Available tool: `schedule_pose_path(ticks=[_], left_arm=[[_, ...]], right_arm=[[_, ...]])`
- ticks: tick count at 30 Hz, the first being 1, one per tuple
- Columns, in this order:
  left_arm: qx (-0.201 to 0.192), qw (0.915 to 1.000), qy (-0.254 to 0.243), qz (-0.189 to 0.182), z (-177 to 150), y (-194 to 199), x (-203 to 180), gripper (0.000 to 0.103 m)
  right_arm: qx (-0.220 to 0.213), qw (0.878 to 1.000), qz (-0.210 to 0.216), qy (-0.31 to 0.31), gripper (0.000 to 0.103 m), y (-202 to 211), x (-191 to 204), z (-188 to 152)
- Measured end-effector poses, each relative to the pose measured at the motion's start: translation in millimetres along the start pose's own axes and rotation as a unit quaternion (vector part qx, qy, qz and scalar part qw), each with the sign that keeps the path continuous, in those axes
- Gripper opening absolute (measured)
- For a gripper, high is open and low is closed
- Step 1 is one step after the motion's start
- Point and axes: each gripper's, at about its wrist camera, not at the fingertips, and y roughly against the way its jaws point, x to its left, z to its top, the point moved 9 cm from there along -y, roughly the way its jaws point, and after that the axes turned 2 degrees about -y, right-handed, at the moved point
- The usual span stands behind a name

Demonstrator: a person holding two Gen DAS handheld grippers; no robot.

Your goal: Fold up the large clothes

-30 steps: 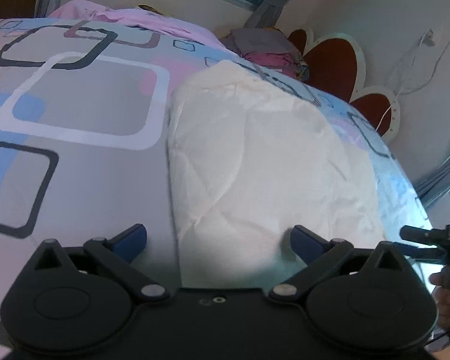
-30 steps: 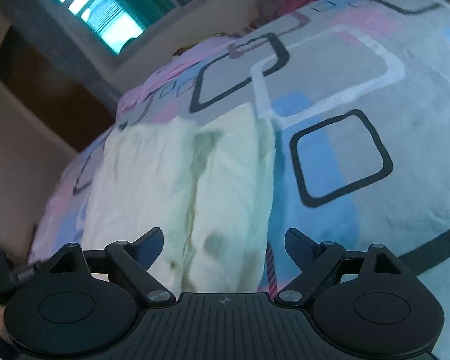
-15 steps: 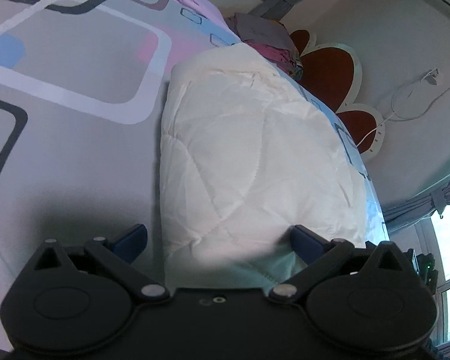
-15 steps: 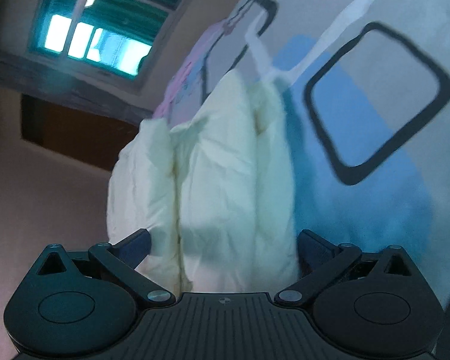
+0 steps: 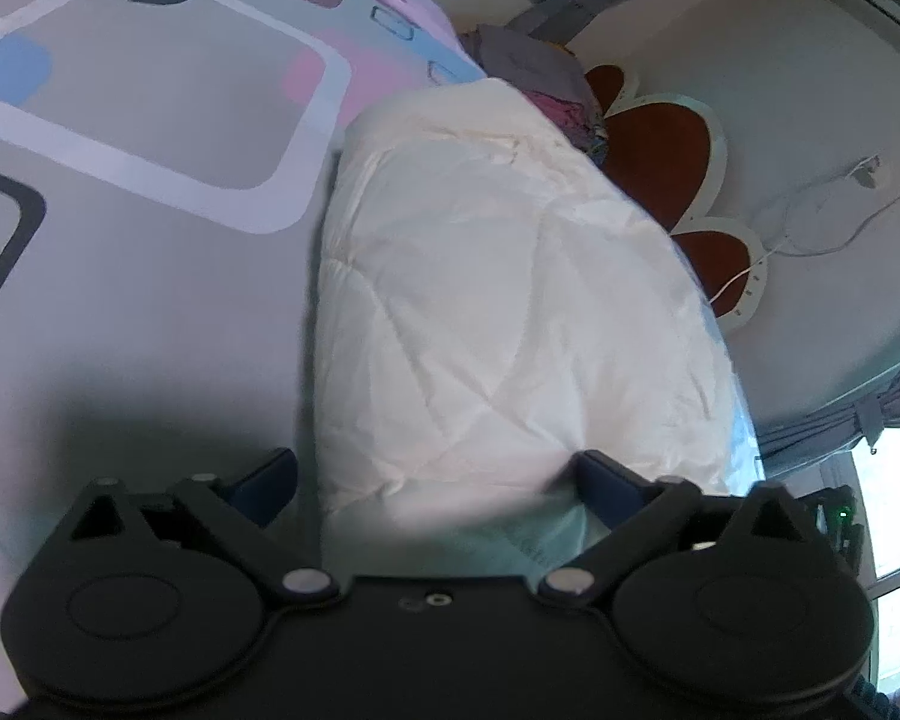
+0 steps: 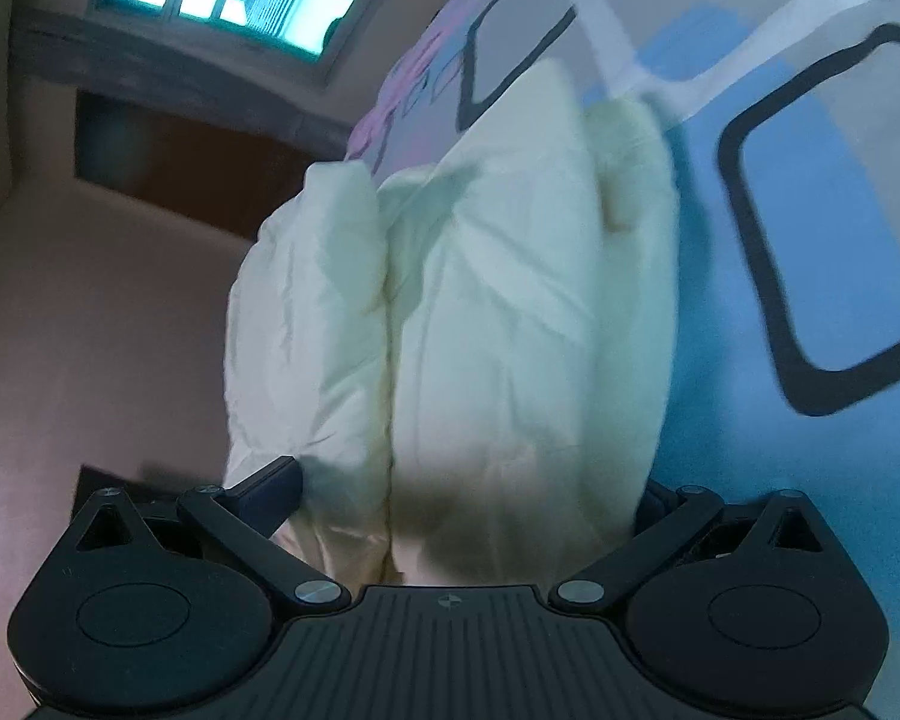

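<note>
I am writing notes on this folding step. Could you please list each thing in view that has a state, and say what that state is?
White quilt: folded into layers, lying on the bed, not yet gripped.
Bedsheet: spread flat under the quilt.
Left gripper: open around the quilt's near end; its jaws have just been closing a little.
Right gripper: open wide around the quilt's layered end.
Pile of clothes: heaped by the headboard.

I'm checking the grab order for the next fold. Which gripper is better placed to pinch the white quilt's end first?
Probably the right gripper: the white quilt already fills its open jaws. The left gripper, open too, straddles only the quilt's side edge, one finger over bare bedsheet.
</note>
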Motion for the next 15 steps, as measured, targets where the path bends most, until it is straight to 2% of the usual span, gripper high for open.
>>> schedule_pose_path(ticks=[4,5,11,15], left_arm=[[-0.002,1.0,-0.002,-0.005,1,-1,-4,0.091],[-0.002,1.0,-0.003,-0.003,2,-3,-5,0.09],[-0.015,0.9995,-0.026,0.012,2,-1,-15,0.073],[-0.023,0.9992,-0.032,0.011,1,3,-21,0.069]], right_arm=[[0.012,1.0,-0.009,0.022,0.103,-16,6,8],[0.015,0.999,-0.007,0.027,0.1,-21,8,9],[0.017,0.999,0.008,0.025,0.068,-26,7,13],[0.015,0.999,0.017,0.039,0.062,-20,13,11]])
